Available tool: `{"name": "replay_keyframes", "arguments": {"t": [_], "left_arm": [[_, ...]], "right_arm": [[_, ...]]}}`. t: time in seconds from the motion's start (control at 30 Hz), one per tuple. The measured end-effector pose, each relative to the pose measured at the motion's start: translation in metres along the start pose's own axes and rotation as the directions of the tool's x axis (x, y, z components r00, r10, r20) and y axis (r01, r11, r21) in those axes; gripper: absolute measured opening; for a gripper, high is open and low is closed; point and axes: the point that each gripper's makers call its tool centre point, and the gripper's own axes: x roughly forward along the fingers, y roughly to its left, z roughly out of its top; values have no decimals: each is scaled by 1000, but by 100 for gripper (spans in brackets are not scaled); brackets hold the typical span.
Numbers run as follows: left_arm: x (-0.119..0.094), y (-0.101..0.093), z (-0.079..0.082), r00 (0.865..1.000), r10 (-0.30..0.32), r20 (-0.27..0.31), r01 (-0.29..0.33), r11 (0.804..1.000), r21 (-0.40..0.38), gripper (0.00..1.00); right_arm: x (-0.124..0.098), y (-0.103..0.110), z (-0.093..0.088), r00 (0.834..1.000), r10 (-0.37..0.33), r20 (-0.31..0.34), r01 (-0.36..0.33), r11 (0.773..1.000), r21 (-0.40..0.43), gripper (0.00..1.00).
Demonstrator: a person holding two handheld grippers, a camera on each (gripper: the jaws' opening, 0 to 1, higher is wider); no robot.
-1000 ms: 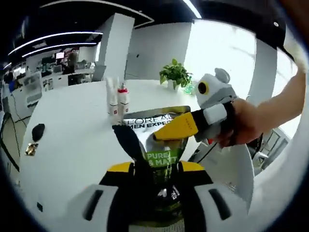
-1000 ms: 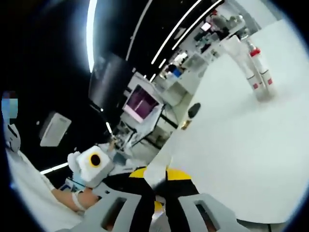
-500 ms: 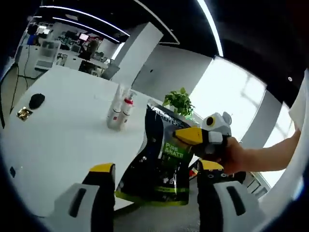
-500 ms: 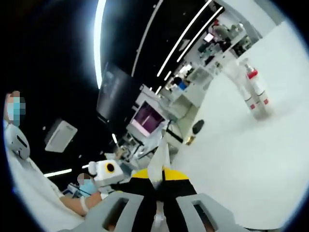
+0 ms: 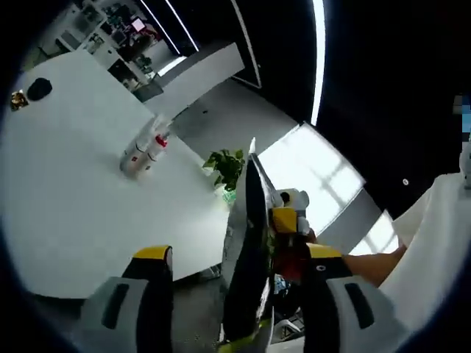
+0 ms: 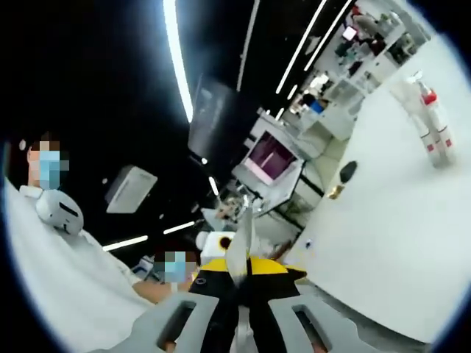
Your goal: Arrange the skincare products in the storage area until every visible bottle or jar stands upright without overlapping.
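White worktop (image 5: pixel 66 169) fills the left of your left view, two bottles (image 5: pixel 141 151) upright at its upper middle. Your right hand-held gripper (image 6: pixel 239 283) pinches the pouch (image 5: pixel 246 250), held edge-on and vertical between your left hand-held gripper's (image 5: pixel 237 294) spread jaws, untouched.

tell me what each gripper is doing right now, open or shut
Left gripper: open, jaws spread either side of the pouch, not gripping it.
Right gripper: shut on the pouch's edge.
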Motion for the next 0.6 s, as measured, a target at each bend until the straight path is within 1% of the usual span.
{"name": "replay_keyframes", "arguments": {"t": [0.03, 0.07, 0.1, 0.13, 0.17, 0.2, 0.23, 0.27, 0.3, 0.33, 0.37, 0.4, 0.43, 0.47, 0.5, 0.53, 0.57, 0.6], "left_arm": [[-2, -4, -5, 999, -33, -18, 33, 999, -39, 47], [-3, -9, -8, 997, -67, -22, 66, 996, -52, 32], [-5, -10, -10, 997, -76, -29, 74, 996, -59, 23], [-5, -19, -9, 992, -125, -19, 124, 990, -71, 17], [-7, -15, -6, 995, -99, 5, 99, 991, -95, 13], [-9, -10, -4, 997, -79, 26, 82, 989, -124, 12], [-10, -7, -3, 997, -74, 38, 79, 986, -149, 11], [-12, -7, -2, 995, -84, 47, 91, 980, -179, 7], [-14, -9, -2, 993, -107, 45, 113, 980, -163, 2], [-15, -13, -1, 990, -134, 51, 140, 978, -152, 0], [-16, -11, 1, 992, -112, 51, 119, 980, -159, 0], [-17, -9, 5, 993, -96, 65, 105, 985, -138, 0], [-17, -9, 7, 993, -92, 71, 101, 986, -136, 0], [-19, -6, 15, 991, -77, 106, 90, 988, -128, 0], [-20, -4, 22, 988, -69, 141, 90, 985, -147, 0], [-22, 0, 28, 983, -58, 175, 89, 980, -176, 0], [-24, 3, 35, 977, -52, 209, 95, 975, -199, 0], [-27, 5, 43, 967, -50, 250, 108, 969, -224, 0]], "right_arm": [[2, 1, -1, 1000, 5, -6, -5, 1000, 2, 0], [3, 2, -4, 1000, 8, -13, -8, 1000, 12, 0], [4, 3, -5, 1000, 10, -19, -10, 1000, 14, 0], [5, 2, -8, 1000, 4, -27, -4, 1000, 11, 0], [5, -1, -11, 999, -6, -43, 7, 1000, 19, 0], [5, -2, -12, 999, -5, -45, 7, 999, 39, 0], [6, -5, -13, 999, -16, -36, 17, 999, 39, 0], [7, -8, -14, 999, -27, -36, 29, 999, 46, 0], [8, -11, -15, 999, -38, -33, 40, 997, 68, 0], [10, -12, -16, 999, -38, -29, 39, 997, 67, 0], [11, -11, -14, 1000, -30, 1, 30, 997, 77, 0], [13, -13, -13, 999, -36, 16, 35, 996, 76, 0], [14, -14, -11, 998, -43, 48, 39, 996, 80, 1], [14, -16, -10, 997, -41, 61, 36, 995, 88, 7], [14, -18, -9, 997, -39, 74, 32, 995, 95, 12], [15, -18, -11, 997, -32, 69, 26, 996, 90, 17], [18, -16, -12, 997, -29, 69, 23, 996, 91, 23], [23, -14, -15, 998, -30, 58, 25, 996, 87, 27]]}}
